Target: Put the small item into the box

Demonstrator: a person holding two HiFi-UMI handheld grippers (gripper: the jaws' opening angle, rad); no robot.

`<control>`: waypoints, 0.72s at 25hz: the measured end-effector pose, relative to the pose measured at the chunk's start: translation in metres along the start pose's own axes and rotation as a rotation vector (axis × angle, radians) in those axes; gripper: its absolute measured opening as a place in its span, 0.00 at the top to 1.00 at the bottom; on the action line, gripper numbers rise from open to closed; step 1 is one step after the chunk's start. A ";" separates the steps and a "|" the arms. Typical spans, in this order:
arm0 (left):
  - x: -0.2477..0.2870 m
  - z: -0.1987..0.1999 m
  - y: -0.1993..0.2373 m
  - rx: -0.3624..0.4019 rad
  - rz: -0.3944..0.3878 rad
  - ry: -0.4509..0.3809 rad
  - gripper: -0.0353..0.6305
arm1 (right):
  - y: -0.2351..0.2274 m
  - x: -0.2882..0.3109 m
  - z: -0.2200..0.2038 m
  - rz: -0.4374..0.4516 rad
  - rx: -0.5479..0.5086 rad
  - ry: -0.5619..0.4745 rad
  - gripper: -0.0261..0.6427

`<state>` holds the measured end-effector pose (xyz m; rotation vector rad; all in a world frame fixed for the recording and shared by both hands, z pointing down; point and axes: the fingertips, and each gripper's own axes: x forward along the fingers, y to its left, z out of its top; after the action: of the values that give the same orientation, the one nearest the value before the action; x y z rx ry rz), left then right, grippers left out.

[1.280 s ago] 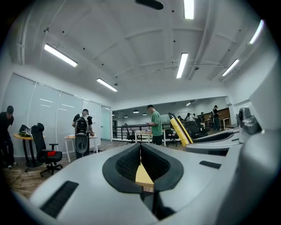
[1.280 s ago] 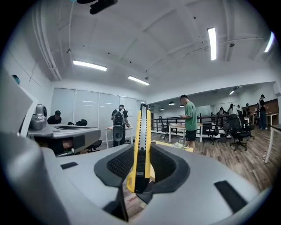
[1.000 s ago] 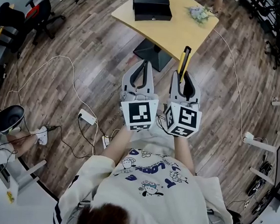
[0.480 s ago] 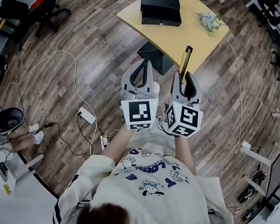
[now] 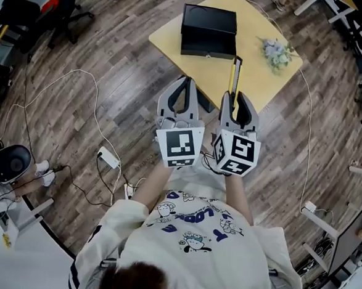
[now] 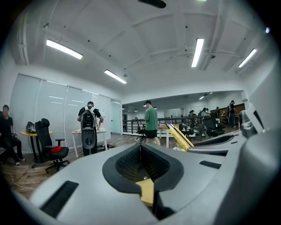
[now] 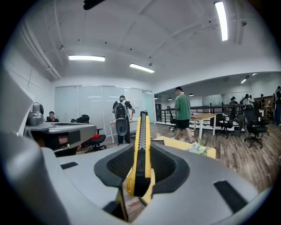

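Observation:
A yellow and black utility knife (image 5: 235, 83) (image 7: 140, 154) sticks forward out of my right gripper (image 5: 238, 103) (image 7: 141, 160), whose jaws are shut on its handle. Beside it, my left gripper (image 5: 183, 91) (image 6: 140, 151) is shut with nothing between its jaws. A black box (image 5: 208, 31) lies on the far part of a light wooden table (image 5: 253, 78), ahead of both grippers. In the right gripper view the table corner (image 7: 182, 144) shows just past the knife. Both grippers hang above the wooden floor, short of the table.
A small bunch of pale flowers (image 5: 275, 53) (image 7: 196, 148) lies on the table's right side. Cables and a power strip (image 5: 109, 159) run over the floor at the left. Office chairs (image 5: 61, 6) stand at the far left. People (image 7: 181, 115) stand further off in the room.
The table and box have come nearer and sit lower in the head view. Both grippers keep the same pose, the knife still held in the right one.

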<state>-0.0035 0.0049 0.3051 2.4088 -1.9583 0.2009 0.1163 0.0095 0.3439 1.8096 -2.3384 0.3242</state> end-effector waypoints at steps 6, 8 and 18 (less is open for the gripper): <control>0.074 0.014 0.004 -0.012 0.043 0.008 0.92 | -0.031 0.070 0.027 0.045 -0.023 0.007 0.78; 0.092 0.015 0.006 -0.018 0.060 0.016 0.92 | -0.039 0.090 0.030 0.062 -0.025 0.019 0.78; 0.139 -0.008 0.024 -0.048 0.113 0.103 0.92 | -0.039 0.153 0.035 0.161 -0.074 0.062 0.78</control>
<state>0.0001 -0.1348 0.3286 2.2138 -2.0308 0.2723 0.1158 -0.1520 0.3531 1.5600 -2.4247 0.3050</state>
